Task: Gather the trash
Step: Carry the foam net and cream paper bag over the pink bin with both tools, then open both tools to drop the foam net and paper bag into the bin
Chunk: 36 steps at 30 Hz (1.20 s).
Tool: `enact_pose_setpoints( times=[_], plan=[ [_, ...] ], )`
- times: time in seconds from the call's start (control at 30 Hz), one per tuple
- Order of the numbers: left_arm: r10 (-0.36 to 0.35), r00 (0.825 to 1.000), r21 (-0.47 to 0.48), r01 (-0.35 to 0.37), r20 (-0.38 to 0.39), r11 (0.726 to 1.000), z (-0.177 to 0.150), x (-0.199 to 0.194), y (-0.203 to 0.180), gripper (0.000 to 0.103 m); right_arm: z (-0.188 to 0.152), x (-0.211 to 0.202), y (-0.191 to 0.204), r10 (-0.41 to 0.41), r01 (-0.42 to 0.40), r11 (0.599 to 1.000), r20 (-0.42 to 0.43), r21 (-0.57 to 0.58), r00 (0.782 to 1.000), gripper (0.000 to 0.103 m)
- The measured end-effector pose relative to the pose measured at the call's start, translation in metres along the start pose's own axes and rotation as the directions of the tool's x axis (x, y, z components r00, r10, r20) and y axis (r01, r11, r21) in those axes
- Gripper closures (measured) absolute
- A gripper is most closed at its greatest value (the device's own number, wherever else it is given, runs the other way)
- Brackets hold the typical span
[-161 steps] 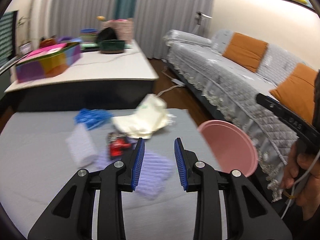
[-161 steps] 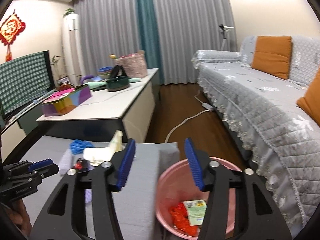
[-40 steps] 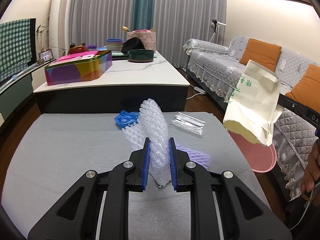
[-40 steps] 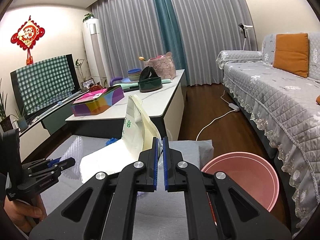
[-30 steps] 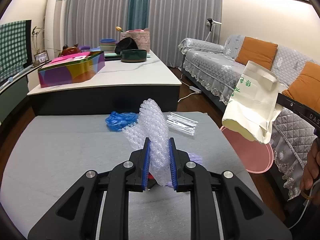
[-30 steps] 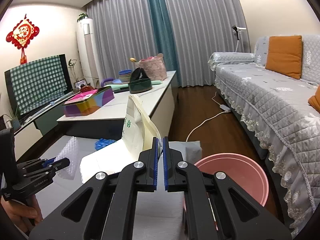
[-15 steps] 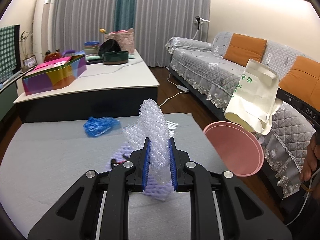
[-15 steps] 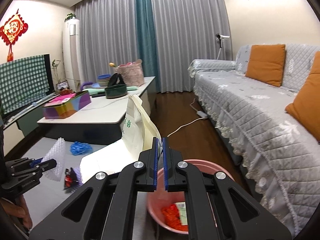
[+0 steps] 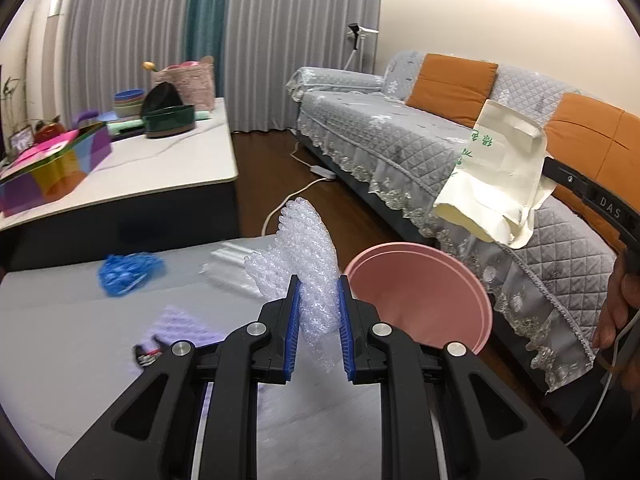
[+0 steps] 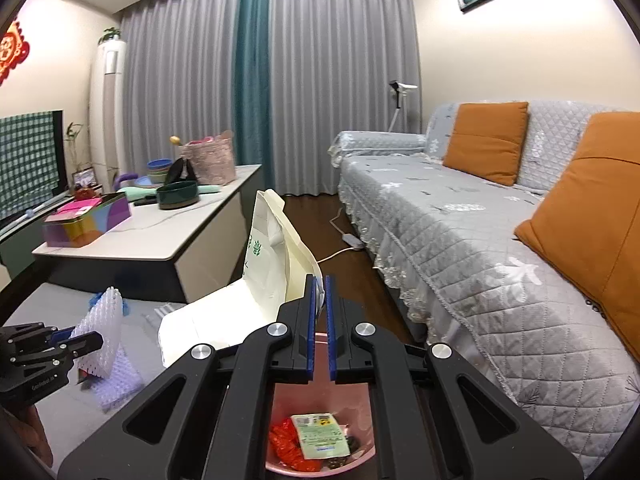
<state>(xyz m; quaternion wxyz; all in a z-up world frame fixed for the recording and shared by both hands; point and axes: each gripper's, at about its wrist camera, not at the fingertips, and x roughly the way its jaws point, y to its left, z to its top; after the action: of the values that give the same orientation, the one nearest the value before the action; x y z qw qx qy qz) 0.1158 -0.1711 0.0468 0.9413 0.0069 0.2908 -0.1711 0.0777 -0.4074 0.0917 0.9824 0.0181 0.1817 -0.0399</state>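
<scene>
Right wrist view: paper bag [image 10: 272, 264] pinched by one edge in the right gripper [image 10: 319, 320], jaws pressed nearly flat together on it; bag stands upright, long axis up toward frame centre, body sagging lower left. Pink bin [image 10: 320, 468] lies directly below the fingers at bottom centre, so the drop looks to be straight down. Bin holds a red wrapper [image 10: 286, 446], a pale green packet [image 10: 320, 434] and some dark bits (too small to name).

Left wrist view: left gripper [image 9: 318, 332] clamps a bubble wrap [image 9: 308, 264] sheet, standing upright between the pads. Bin rim is just right of these fingers, right of centre; right gripper is the nearer to it. Blue scrap [image 9: 130, 272], purple foam [image 9: 186, 328] remain on the grey table [image 9: 60, 340], lower left.
</scene>
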Motion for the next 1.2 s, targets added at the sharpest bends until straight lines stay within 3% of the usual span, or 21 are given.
enact_pose_setpoints(
  times=[0.4,0.83,0.93,1.0,1.13,1.2],
  plan=[
    [-0.092,0.996,0.068,0.092,-0.008,0.993,0.024,0.048,-0.050,0.086,-0.004,0.031,-0.024,-0.117,0.116,0.993,-0.031,-0.015,0.993,0.098],
    [-0.142,0.988,0.075,0.146,-0.061,0.986,0.028,0.088,-0.075,0.085,-0.013,0.047,-0.043,-0.155,0.157,0.987,-0.072,0.025,0.985,0.097],
    [-0.164,0.983,0.079,0.171,-0.083,0.982,0.027,0.092,-0.078,0.077,-0.014,0.050,-0.045,-0.152,0.156,0.987,-0.084,0.039,0.985,0.094],
    [-0.161,0.983,0.080,0.168,-0.087,0.983,0.026,0.092,-0.078,0.062,-0.015,0.052,-0.046,-0.145,0.149,0.988,-0.091,0.045,0.985,0.093],
    [-0.153,0.985,0.072,0.159,-0.081,0.985,0.026,0.086,-0.072,0.062,-0.014,0.051,-0.047,-0.152,0.157,0.986,-0.087,0.054,0.985,0.072],
    [-0.147,0.986,0.071,0.153,-0.076,0.986,0.026,0.081,-0.069,0.062,-0.014,0.049,-0.047,-0.152,0.156,0.986,-0.079,0.059,0.985,0.069]
  ],
)
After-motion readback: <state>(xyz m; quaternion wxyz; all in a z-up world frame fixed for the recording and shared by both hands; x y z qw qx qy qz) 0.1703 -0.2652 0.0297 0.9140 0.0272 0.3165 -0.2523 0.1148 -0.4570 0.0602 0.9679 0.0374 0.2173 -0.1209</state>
